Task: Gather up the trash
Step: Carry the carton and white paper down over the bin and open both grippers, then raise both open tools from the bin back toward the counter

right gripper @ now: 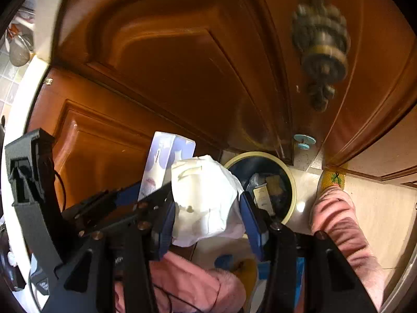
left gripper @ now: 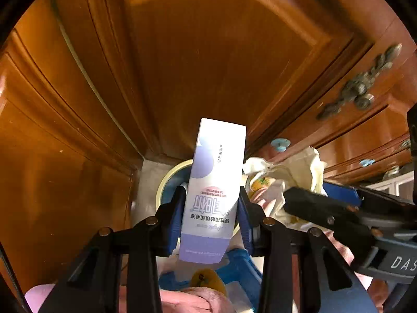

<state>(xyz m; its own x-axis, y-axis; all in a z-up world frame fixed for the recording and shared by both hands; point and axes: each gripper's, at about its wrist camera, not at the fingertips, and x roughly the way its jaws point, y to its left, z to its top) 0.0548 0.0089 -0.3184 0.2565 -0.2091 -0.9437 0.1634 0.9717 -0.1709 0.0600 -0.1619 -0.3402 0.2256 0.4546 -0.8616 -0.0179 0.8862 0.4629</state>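
My left gripper is shut on a tall white and lilac carton box and holds it upright above a round trash bin with a cream rim. My right gripper is shut on a crumpled white paper bag, held just left of and above the bin, which holds several pieces of trash. The box also shows in the right wrist view, and the right gripper with its crumpled bag shows in the left wrist view.
Brown wooden cabinet doors rise right behind the bin, with an ornate metal handle. The person's legs in pink trousers and yellow slippers stand on the pale tiled floor beside the bin.
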